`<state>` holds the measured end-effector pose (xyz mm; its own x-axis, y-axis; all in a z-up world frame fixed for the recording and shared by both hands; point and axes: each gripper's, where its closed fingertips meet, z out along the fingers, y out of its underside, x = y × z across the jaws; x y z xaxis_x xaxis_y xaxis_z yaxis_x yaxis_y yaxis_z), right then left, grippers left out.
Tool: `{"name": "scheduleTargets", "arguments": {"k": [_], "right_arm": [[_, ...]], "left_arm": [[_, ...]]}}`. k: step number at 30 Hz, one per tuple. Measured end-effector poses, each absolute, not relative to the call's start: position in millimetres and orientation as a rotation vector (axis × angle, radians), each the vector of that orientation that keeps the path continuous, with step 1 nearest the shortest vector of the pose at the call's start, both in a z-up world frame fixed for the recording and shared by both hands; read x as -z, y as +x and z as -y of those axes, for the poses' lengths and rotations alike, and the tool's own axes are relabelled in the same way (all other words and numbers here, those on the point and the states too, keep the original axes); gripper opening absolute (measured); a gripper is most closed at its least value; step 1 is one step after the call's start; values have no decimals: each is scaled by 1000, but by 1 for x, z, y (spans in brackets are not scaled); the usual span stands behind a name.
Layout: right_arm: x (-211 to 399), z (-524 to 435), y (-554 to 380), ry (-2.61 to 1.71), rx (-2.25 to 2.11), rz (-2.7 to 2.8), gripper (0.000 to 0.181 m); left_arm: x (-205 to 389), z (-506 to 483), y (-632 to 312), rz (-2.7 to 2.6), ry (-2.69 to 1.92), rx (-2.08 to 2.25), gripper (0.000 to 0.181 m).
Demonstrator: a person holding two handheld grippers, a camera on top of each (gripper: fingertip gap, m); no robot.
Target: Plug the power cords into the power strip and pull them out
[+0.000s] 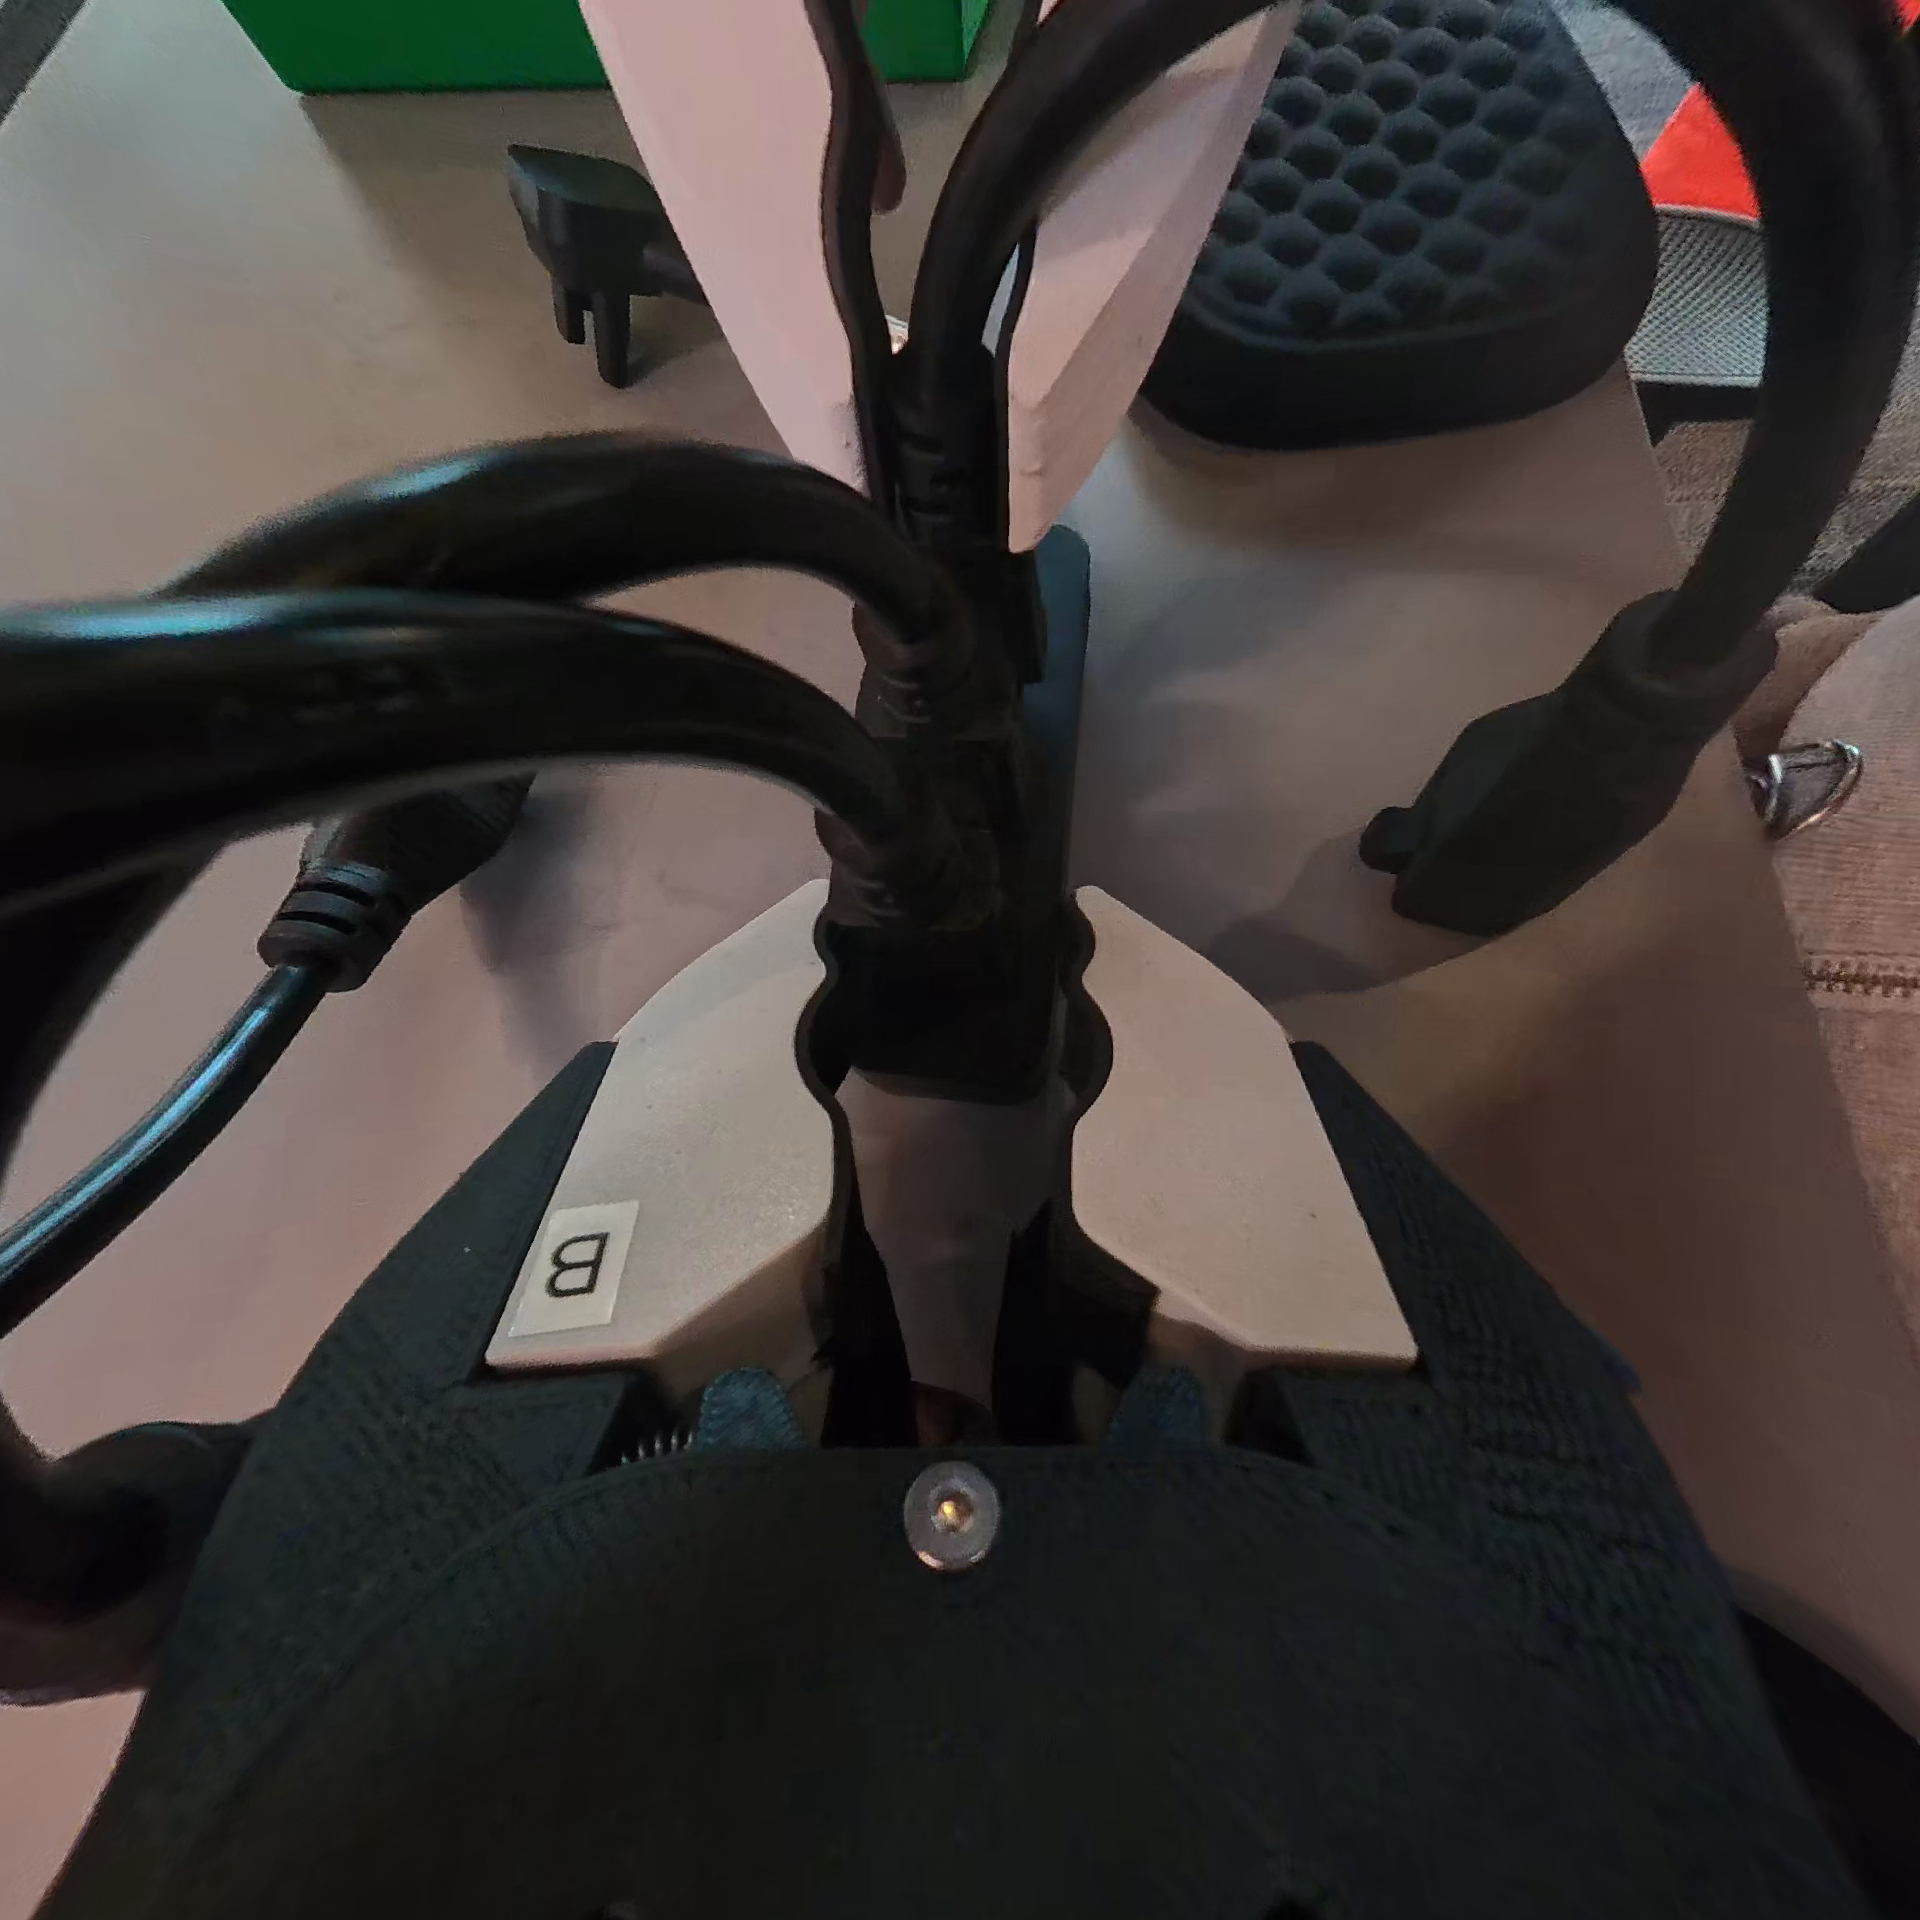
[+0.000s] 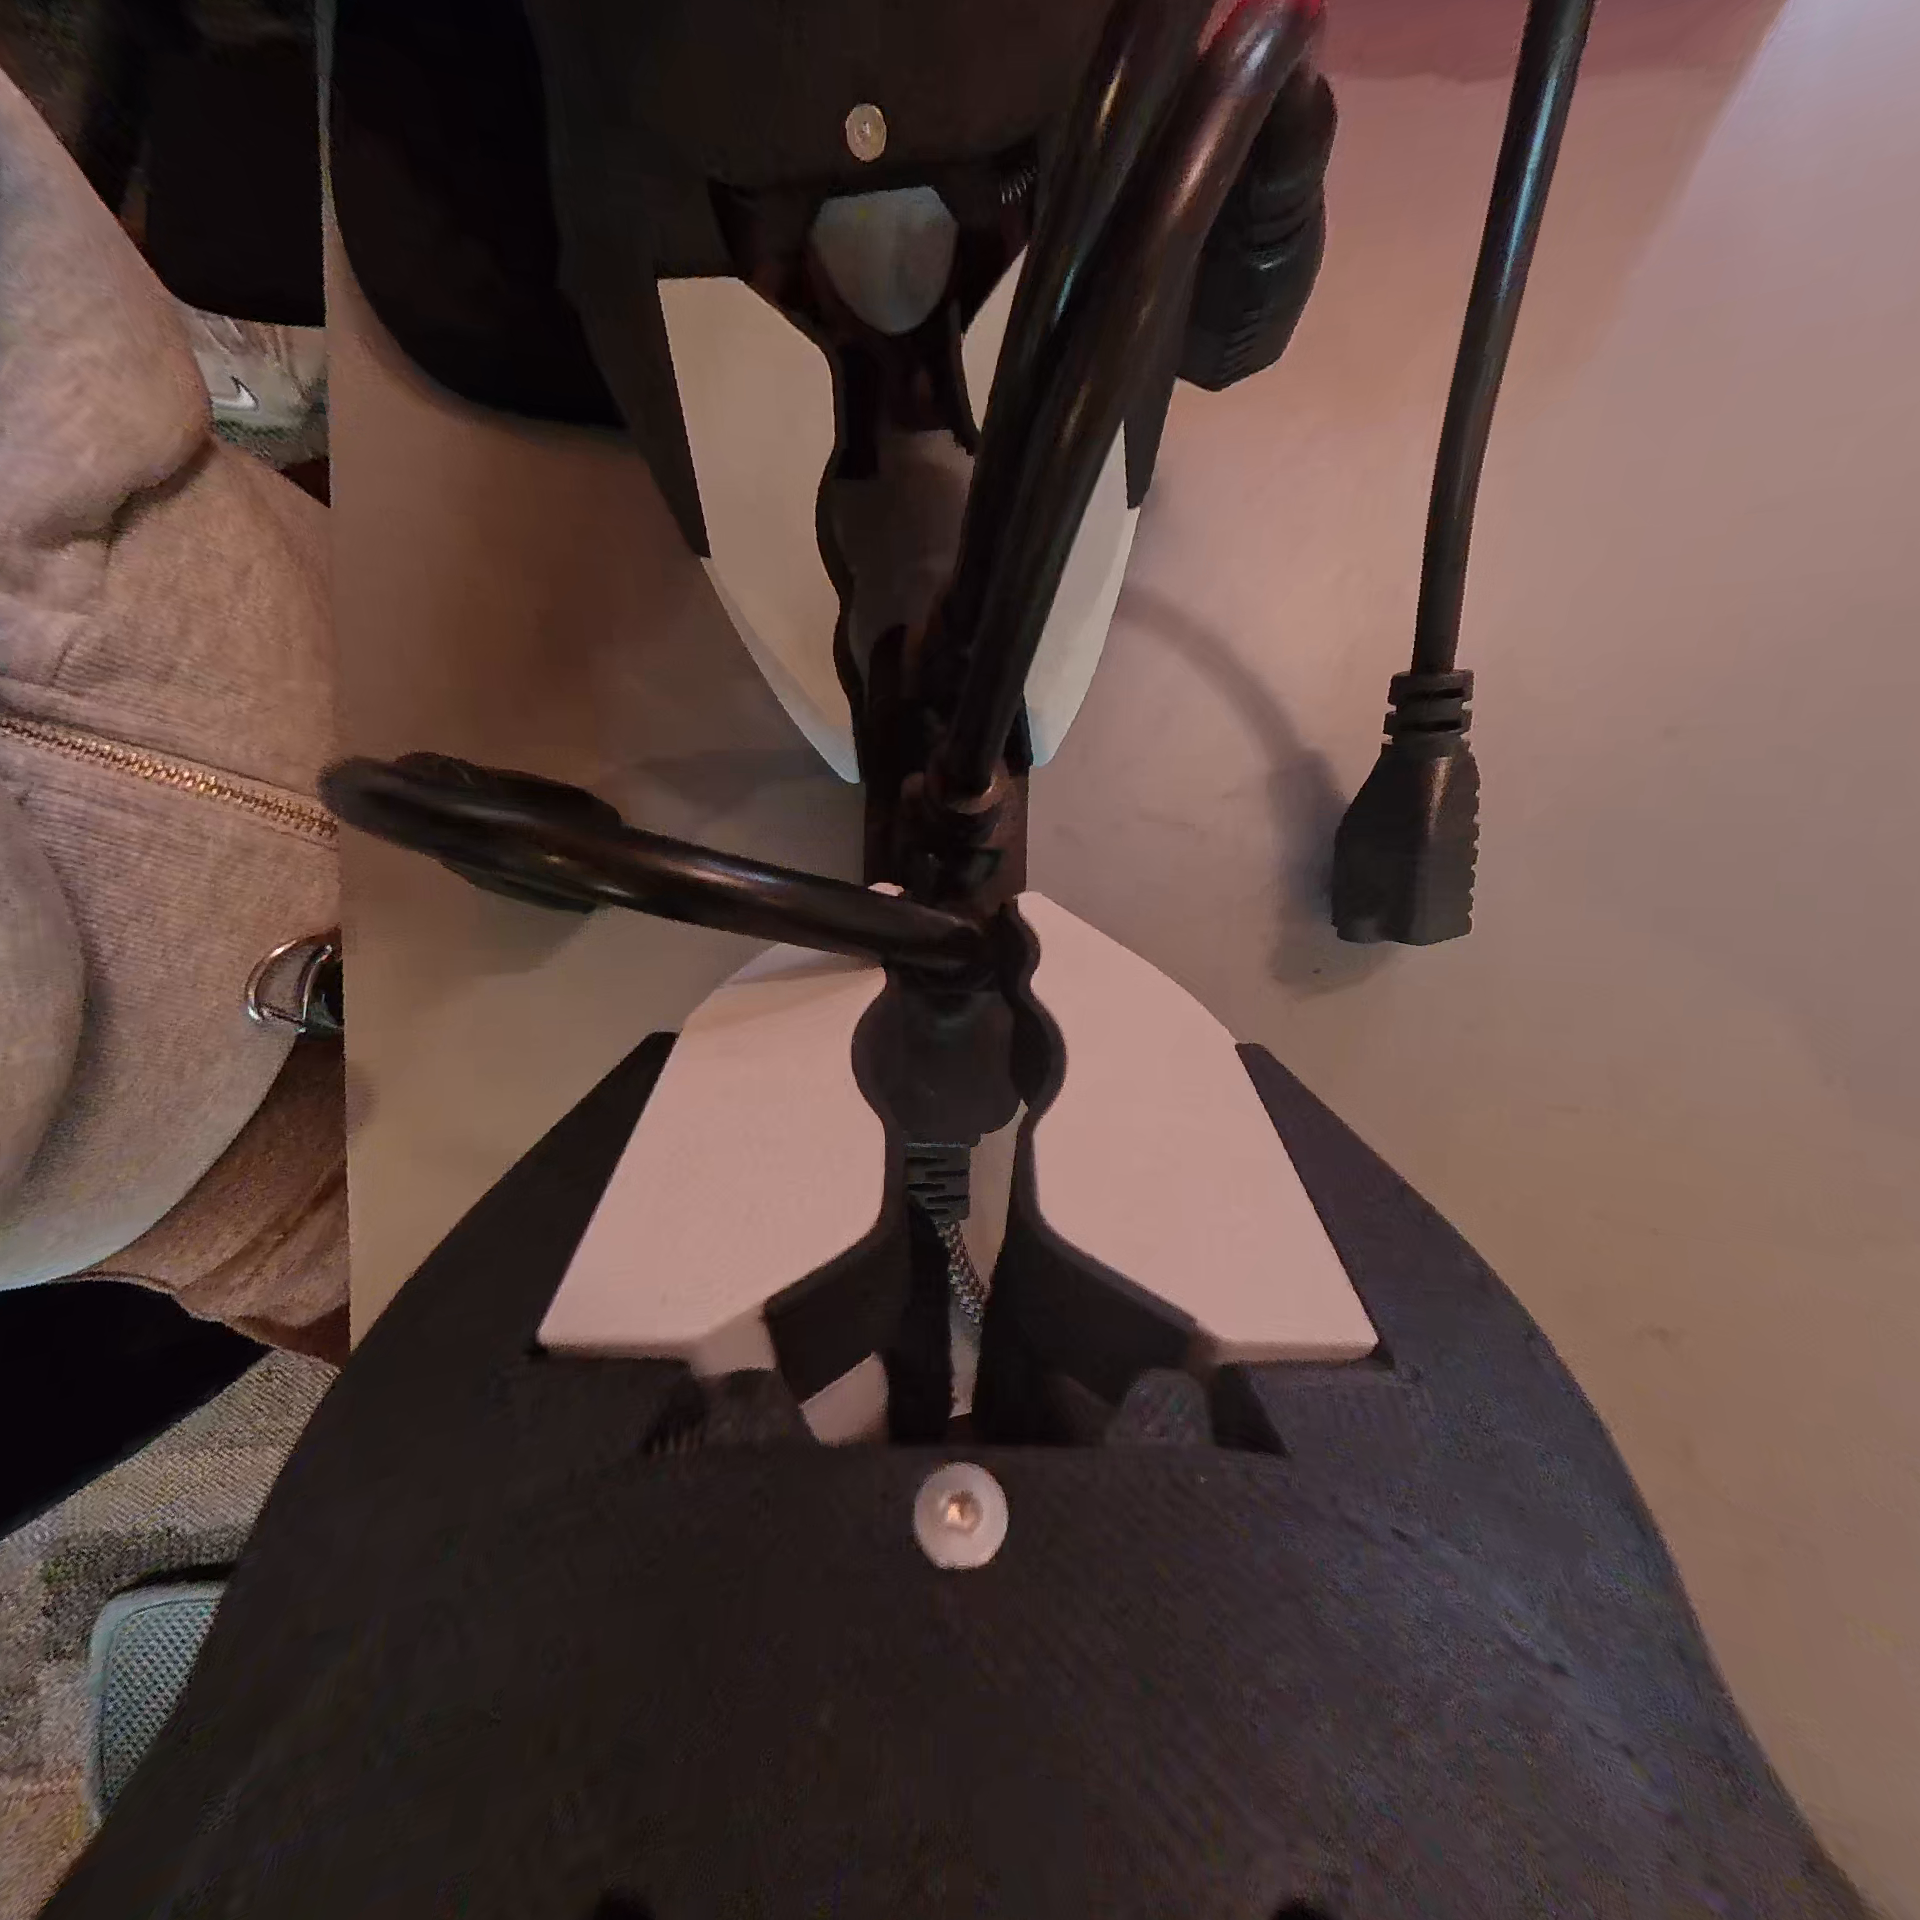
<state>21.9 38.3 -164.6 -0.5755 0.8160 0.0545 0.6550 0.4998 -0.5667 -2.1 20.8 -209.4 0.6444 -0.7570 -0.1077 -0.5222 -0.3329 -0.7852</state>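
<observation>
Centrally, the power strip (image 1: 1049, 665) is held edge-on above the table (image 1: 260, 312), a narrow black bar running from the six o'clock to the twelve o'clock of both wrist views, caught at each end by one claw. Several power cords (image 1: 468, 582) are already seated along it, their thick black loops arching off toward nine o'clock. These cords look stiff and springy, likely to push back and twist the strip; the strip itself seems rigid and light, so its ends are the sound places to hold, while a plug is best taken by its moulded body, not its cable. The left gripper (image 1: 951, 997) is closed nearly all the way, its pale fingers (image 1: 727, 1122) pinching the strip's near end. The right gripper (image 2: 951, 1023) is likewise clamped, on the far end where the strip's braided lead (image 2: 961, 1278) comes out. A loose connector (image 2: 1413, 842) lies on the table at three o'clock in the right view, and a free plug (image 1: 592, 249) sits at eleven o'clock in the left view, near a green box (image 1: 582, 42). A person's beige sleeve (image 2: 156, 727) fills nine o'clock.
</observation>
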Motion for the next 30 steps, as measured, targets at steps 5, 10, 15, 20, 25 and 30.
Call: {"name": "scheduleTargets", "arguments": {"k": [5, 10, 15, 20, 25, 30], "right_arm": [[164, -38, 20, -1233, -795, 2389, 18], [164, -36, 18, -1172, -746, 2402, 18], [166, -36, 17, -1171, -823, 2357, 18], [184, -30, 11, -986, -669, 2424, 19], [160, -25, 11, -979, -920, 2230, 28], [165, -36, 24, -1132, -809, 2329, 29]], "left_arm": [[209, -21, -2, -991, -2020, 365, 37], [210, -20, -8, -968, -2028, 388, 38], [210, -21, -5, -982, -2030, 379, 37], [210, -20, -6, -970, -2021, 390, 38], [210, -19, -7, -983, -2025, 374, 38], [209, -19, -7, -984, -2026, 374, 37]]}}
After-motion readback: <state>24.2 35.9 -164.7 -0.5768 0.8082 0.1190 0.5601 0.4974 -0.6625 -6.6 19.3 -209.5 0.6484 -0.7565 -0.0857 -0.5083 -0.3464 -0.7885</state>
